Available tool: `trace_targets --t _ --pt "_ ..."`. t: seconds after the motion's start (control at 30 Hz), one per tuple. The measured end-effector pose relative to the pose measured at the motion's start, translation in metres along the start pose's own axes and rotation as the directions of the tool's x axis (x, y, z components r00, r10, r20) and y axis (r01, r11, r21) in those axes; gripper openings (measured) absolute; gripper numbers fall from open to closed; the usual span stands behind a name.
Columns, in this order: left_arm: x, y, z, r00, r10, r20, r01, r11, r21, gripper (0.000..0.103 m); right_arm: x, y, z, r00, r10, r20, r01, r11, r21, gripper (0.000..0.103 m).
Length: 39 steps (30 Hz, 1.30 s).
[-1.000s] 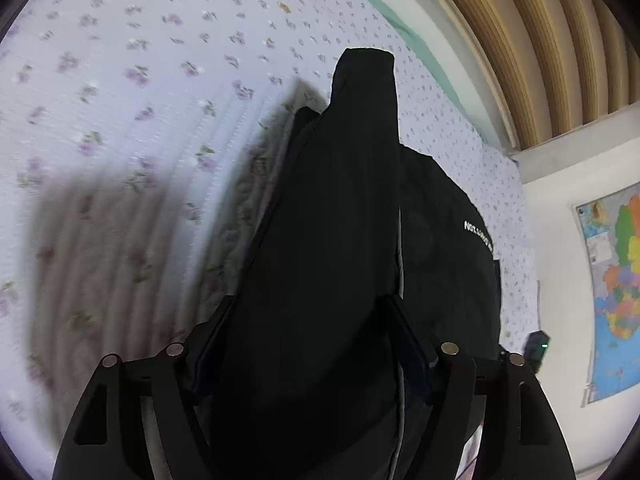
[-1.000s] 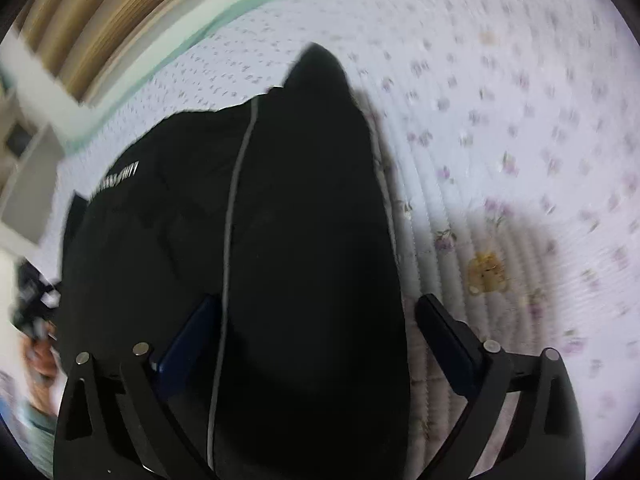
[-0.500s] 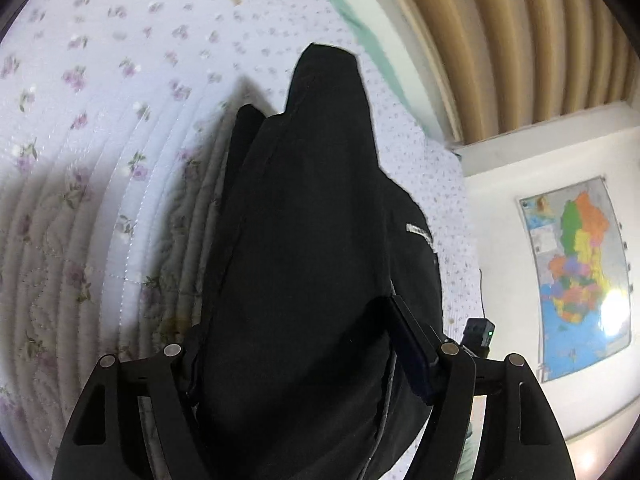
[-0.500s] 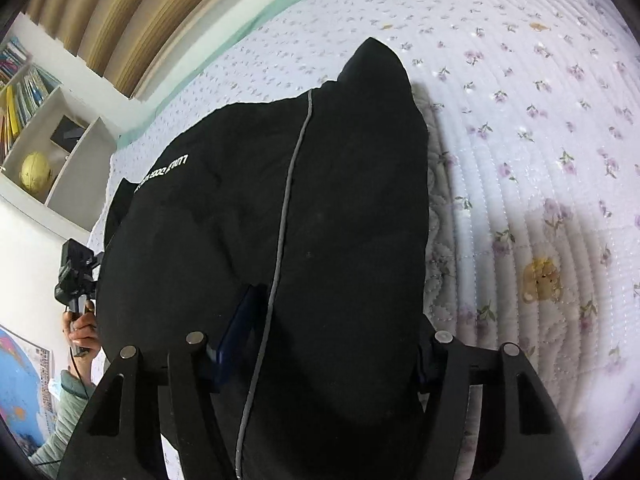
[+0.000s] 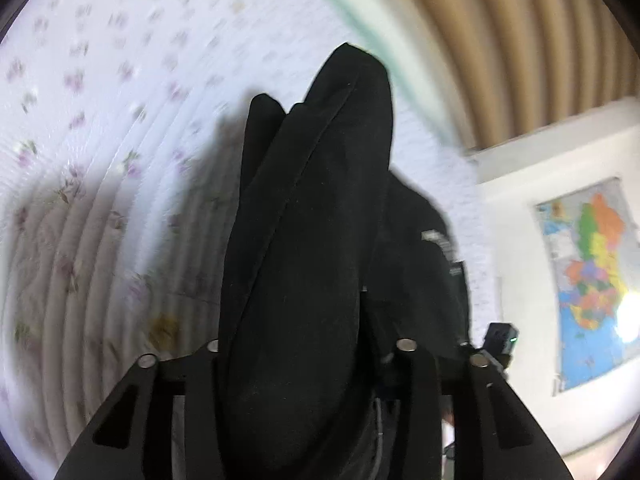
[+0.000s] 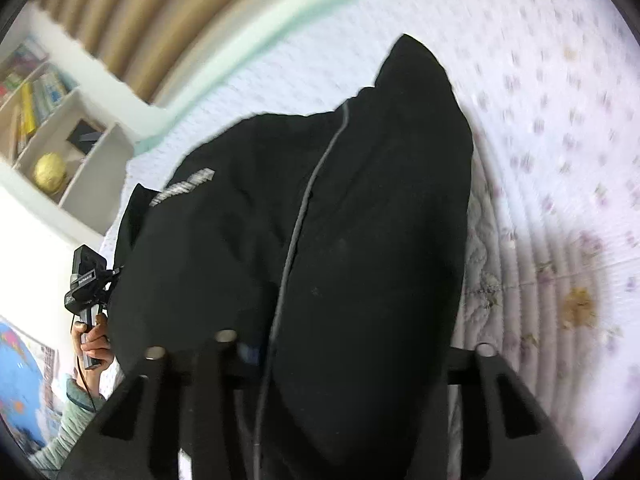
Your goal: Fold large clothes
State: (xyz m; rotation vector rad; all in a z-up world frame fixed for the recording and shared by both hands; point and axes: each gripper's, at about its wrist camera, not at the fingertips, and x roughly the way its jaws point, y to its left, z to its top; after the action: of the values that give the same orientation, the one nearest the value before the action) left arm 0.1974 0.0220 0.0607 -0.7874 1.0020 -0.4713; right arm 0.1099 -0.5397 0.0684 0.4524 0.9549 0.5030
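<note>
A large black garment (image 5: 304, 248) with a grey zip line and white lettering hangs bunched between both grippers above a floral bedspread (image 5: 100, 112). My left gripper (image 5: 308, 356) is shut on a thick fold of it; the cloth hides the fingertips. In the right wrist view the same garment (image 6: 360, 220) fills the middle, and my right gripper (image 6: 352, 352) is shut on another fold. The left gripper's body (image 6: 86, 280) and the hand that holds it show at the left of that view.
The bedspread (image 6: 560, 140) stretches right and far. A wooden slatted headboard (image 5: 500, 40) runs along the bed's far edge. A wall map (image 5: 588, 280) hangs on the right. A white shelf (image 6: 60, 152) with books and a yellow ball stands at the left.
Both grippers have closed tighter on the garment and lifted it. The views have tilted up, so more headboard, wall and shelf show. The cloth now hangs narrower between the fingers.
</note>
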Motion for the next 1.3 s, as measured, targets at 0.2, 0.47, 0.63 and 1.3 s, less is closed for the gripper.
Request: trace_targets --t 0.2,0.47,0.63,1.3 --pt "-0.060 -0.094 -0.047 0.995 -0.074 0.064 0.061 0.980 0.190 0.038 -0.057 0.068 -0.018 0.998 0.009 0.068 -0.003 0.996 -0.094 0.035" --pt "-0.154 -0.138 -0.121 0.989 -0.106 0.103 0.073 0.958 0.276 0.038 -0.116 0.122 -0.035 0.996 0.000 0.088 0.013 0.988 -0.155 0.034" --pt "-0.178 -0.110 -0.164 0.993 -0.077 0.094 0.052 0.967 0.250 0.038 -0.113 0.115 -0.042 0.999 -0.039 0.033 0.044 0.987 -0.154 0.034" --pt "-0.163 0.086 -0.209 0.992 -0.097 0.081 0.112 0.975 -0.194 0.053 -0.080 -0.007 -0.113 0.994 -0.068 -0.088 0.080 0.987 0.139 0.072"
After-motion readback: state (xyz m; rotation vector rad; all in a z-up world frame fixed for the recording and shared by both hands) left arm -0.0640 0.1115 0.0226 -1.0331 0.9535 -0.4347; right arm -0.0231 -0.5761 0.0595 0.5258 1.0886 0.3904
